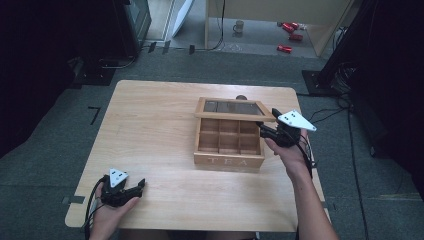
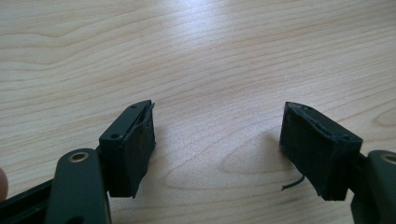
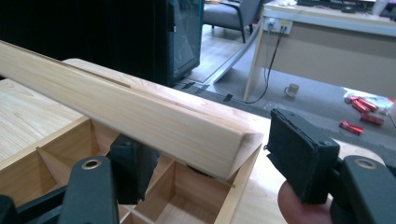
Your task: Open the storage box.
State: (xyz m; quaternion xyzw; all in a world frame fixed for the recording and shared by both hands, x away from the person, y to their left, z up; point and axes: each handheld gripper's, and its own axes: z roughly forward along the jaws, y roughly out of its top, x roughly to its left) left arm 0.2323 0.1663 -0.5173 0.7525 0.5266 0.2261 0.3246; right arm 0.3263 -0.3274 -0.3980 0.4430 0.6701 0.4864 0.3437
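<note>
Right tongs [image 1: 266,131], wide, straddle the tea box [image 1: 229,159] lid [image 1: 234,108] corner; left tongs [image 1: 140,186] rest wide on the counter [image 1: 150,125]

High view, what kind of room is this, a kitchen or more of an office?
Probably an office or lab: grey carpet, a desk with cables at the back, and a bare wooden table holding a tea box.

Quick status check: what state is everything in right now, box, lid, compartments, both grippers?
Tea box: open, upright on the table.
Lid: raised, tilted, its front corner between the right gripper's jaws.
Compartments: the visible ones look empty.
Right gripper: open around the lid's corner, not clamped.
Left gripper: open, holding nothing, low over bare table.
</note>
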